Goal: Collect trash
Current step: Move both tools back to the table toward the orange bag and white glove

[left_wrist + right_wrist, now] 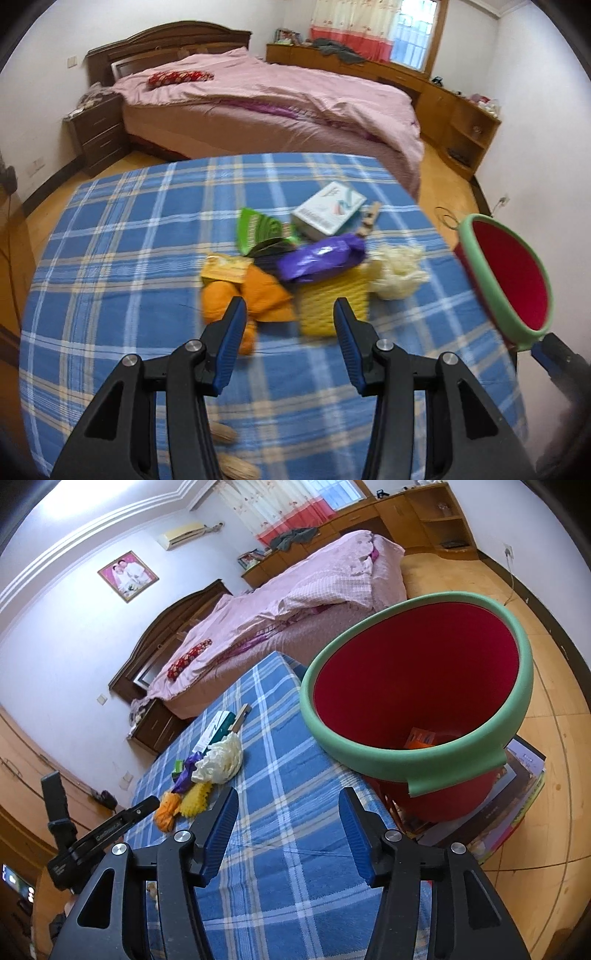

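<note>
A pile of trash lies on the blue plaid table (110, 280): an orange wrapper (255, 299), a yellow net (332, 299), a purple wrapper (321, 258), a green packet (258, 229), a white box (328, 212) and a white crumpled bag (397, 271). My left gripper (290, 317) is open and empty, just short of the orange wrapper and yellow net. A red bin with a green rim (417, 686) stands beside the table's right edge, with an orange packet (421, 736) inside. My right gripper (288, 808) is open and empty, near the bin. The pile (207, 775) also shows in the right wrist view.
A bed with a pink cover (266, 99) stands behind the table. Wooden cabinets (454, 110) line the far right wall. A stack of books (509, 794) lies under the bin on the wooden floor. Peanut shells (236, 467) lie at the table's near edge.
</note>
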`<control>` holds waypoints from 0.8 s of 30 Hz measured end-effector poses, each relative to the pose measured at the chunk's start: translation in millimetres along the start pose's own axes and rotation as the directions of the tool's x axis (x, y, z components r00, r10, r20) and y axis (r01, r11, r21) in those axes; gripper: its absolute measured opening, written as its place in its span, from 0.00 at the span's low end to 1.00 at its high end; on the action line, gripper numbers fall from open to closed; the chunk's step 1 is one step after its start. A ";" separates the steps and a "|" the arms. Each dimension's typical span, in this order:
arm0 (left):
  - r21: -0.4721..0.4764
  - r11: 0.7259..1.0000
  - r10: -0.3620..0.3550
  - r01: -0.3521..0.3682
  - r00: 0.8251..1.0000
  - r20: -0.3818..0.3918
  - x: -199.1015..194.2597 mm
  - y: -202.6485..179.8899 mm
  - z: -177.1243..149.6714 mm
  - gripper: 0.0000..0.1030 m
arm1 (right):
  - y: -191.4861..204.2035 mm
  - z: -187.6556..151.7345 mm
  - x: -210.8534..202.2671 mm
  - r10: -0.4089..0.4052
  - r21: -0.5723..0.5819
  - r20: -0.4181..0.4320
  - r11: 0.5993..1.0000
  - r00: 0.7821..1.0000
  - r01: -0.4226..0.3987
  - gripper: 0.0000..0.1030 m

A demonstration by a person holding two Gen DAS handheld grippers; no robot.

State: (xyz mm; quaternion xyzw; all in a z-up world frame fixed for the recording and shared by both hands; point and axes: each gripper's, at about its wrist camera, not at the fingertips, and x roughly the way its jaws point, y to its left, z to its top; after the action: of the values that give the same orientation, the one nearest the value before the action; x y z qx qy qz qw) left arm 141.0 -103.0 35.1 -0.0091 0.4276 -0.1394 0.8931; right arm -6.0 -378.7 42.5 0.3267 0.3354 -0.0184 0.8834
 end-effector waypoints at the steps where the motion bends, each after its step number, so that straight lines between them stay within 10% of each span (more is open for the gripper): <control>1: -0.005 1.000 0.005 -0.005 1.000 -0.006 3.3 4.1 0.6 0.48 | 0.3 -1.1 1.0 -0.001 -0.001 -0.002 1.000 1.000 0.001 0.56; 14: -0.047 0.997 0.051 -0.054 0.997 -0.050 36.5 33.3 -3.7 0.47 | 9.6 -2.4 13.4 -0.026 -0.029 -0.025 0.999 0.999 0.025 0.57; 24: -0.120 0.992 -0.043 0.036 0.997 -0.059 41.3 56.0 -6.1 0.47 | 40.5 0.3 35.0 -0.044 -0.113 -0.047 0.993 0.998 0.038 0.57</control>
State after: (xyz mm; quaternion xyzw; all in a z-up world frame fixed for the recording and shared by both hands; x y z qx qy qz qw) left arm 174.4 -59.2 -7.8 -0.0664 0.4623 -0.1315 0.8744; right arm 31.4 -340.5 44.4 0.2698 0.3641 -0.0097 0.8914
